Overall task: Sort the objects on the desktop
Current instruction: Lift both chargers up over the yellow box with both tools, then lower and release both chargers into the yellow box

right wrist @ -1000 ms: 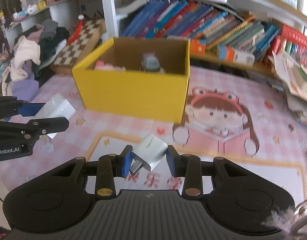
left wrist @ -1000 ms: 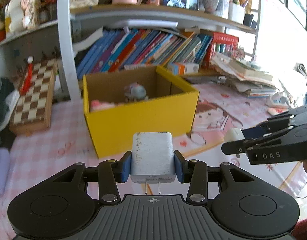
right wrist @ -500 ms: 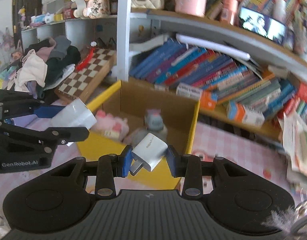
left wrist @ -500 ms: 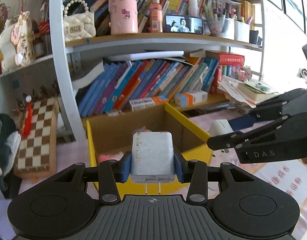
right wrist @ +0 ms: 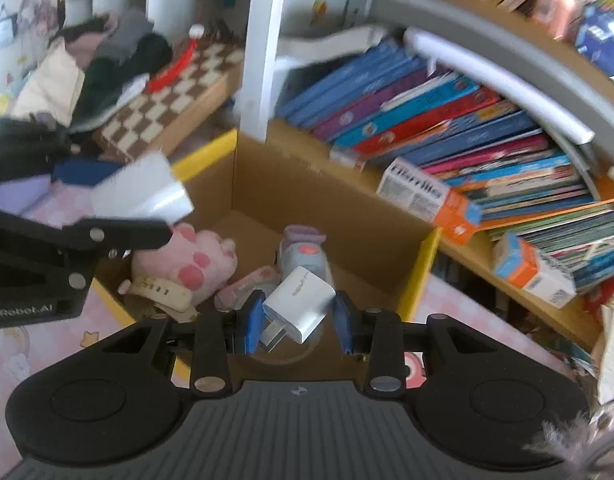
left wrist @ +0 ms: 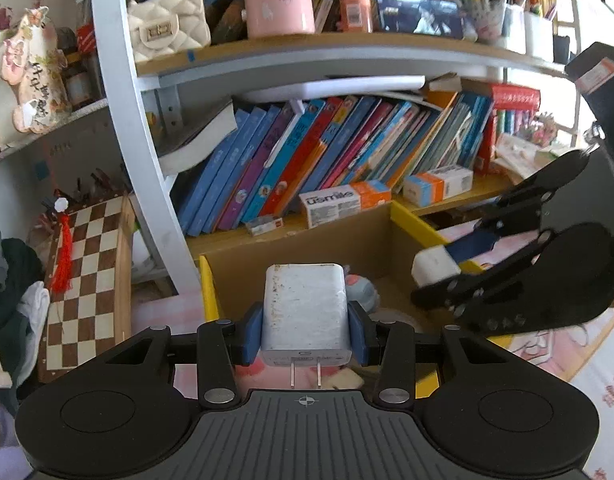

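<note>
My left gripper [left wrist: 306, 330] is shut on a large white charger [left wrist: 305, 312], prongs toward the camera, above the near left part of the yellow cardboard box [left wrist: 411, 216]. My right gripper [right wrist: 297, 320] is shut on a small white plug adapter [right wrist: 299, 306], tilted, above the inside of the box [right wrist: 421, 264]. In the box lie a pink plush paw [right wrist: 187, 258], a grey-blue toy [right wrist: 303, 252] and a cream remote-like item [right wrist: 159, 290]. Each gripper shows in the other's view: the right one [left wrist: 507, 272], the left one [right wrist: 67, 216].
A bookshelf with slanted books [left wrist: 327, 152] stands right behind the box, with small cartons [left wrist: 343, 202] on its ledge. A chessboard [left wrist: 87, 276] leans at the left beside a pile of clothes [right wrist: 107, 56]. The pink patterned table mat [right wrist: 35, 352] lies below.
Both grippers have moved forward and up from the table in front of the box to over the box opening, each still holding its charger.
</note>
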The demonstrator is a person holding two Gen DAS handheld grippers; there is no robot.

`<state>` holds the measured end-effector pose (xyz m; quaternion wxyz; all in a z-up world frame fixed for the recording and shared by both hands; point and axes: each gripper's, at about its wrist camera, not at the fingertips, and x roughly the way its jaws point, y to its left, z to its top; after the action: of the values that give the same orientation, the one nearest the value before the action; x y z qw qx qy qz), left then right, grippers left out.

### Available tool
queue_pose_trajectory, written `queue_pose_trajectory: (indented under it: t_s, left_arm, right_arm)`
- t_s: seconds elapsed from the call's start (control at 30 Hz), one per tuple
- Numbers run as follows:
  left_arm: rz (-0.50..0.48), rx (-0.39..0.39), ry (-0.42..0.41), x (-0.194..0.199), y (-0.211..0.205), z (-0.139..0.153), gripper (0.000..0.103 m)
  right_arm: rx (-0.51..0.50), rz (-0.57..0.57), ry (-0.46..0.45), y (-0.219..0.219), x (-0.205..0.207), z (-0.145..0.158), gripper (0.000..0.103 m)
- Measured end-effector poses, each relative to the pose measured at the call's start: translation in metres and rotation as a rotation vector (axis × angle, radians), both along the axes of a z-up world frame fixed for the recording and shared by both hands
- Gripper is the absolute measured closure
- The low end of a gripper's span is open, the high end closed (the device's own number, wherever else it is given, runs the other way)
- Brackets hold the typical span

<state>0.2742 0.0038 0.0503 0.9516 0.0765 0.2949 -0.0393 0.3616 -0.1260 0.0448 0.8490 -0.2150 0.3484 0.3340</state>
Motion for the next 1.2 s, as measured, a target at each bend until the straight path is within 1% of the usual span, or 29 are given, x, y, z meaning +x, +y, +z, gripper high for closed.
queue_pose_trajectory:
  t_s: [0.1,0.2,0.4,0.5,0.67,0.87,0.93,0.97,1.03,1.07,1.13,1.2]
  left_arm:
    - [0.006,0.014,0.024,0.015,0.001,-0.007,0.061]
    - [0.016,0.020,0.055,0.031,0.001,-0.016,0.061]
    - [0.023,0.034,0.118,0.057,-0.002,-0.034,0.061]
    - [0.025,0.029,0.154,0.067,-0.003,-0.044,0.061]
    - [0.024,0.019,0.197,0.077,-0.001,-0.057,0.061]
    - [0.020,0.018,0.214,0.083,-0.001,-0.061,0.061]
    - [0.022,0.004,0.218,0.083,0.001,-0.060,0.061]
    - [0.023,-0.003,0.217,0.082,0.002,-0.059,0.060]
    - [0.026,-0.013,0.212,0.081,0.003,-0.057,0.056]
    - [0.030,-0.016,0.208,0.081,0.003,-0.056,0.055]
    - [0.038,-0.020,0.193,0.079,0.004,-0.053,0.047]
    - [0.040,-0.023,0.174,0.075,0.005,-0.048,0.043]
  right_arm:
    - [-0.011,0.009,0.051,0.009,0.014,-0.016,0.068]
    - [-0.032,0.015,0.077,0.017,0.026,-0.028,0.068]
    - [-0.052,0.022,0.147,0.026,0.046,-0.045,0.068]
    - [-0.063,0.029,0.186,0.028,0.052,-0.054,0.068]
    - [-0.063,0.038,0.194,0.030,0.053,-0.055,0.068]
    - [-0.061,0.048,0.202,0.031,0.054,-0.054,0.068]
    - [-0.061,0.052,0.204,0.031,0.055,-0.054,0.059]
    - [-0.060,0.054,0.205,0.032,0.055,-0.054,0.058]
    - [-0.057,0.054,0.203,0.031,0.055,-0.053,0.049]
    - [-0.053,0.050,0.199,0.031,0.054,-0.052,0.049]
    - [-0.043,0.039,0.192,0.028,0.053,-0.051,0.046]
    - [-0.031,0.026,0.187,0.025,0.051,-0.048,0.045]
